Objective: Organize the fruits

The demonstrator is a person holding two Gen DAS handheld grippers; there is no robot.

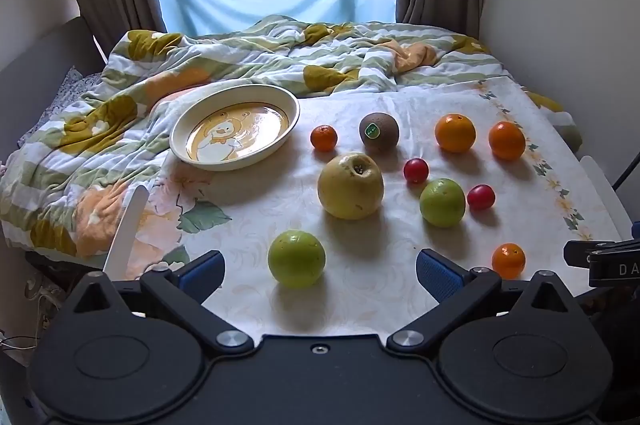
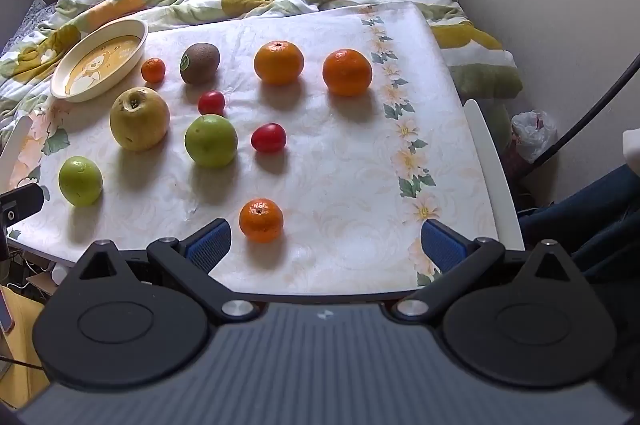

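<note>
Green apple [image 1: 296,258], nearest the wide-open, empty left gripper [image 1: 319,271]: likely firm, smooth, rolls easily; grip across its middle; right gripper [image 2: 326,243] likewise open, empty.

Plate [image 1: 236,161] at table's [image 2: 340,245] far left, partly on quilt [image 1: 80,129] perhaps, fruits spread to its right

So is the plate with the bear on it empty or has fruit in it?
Empty. The plate shows only its bear picture; all the fruit sits outside it on the table.
</note>
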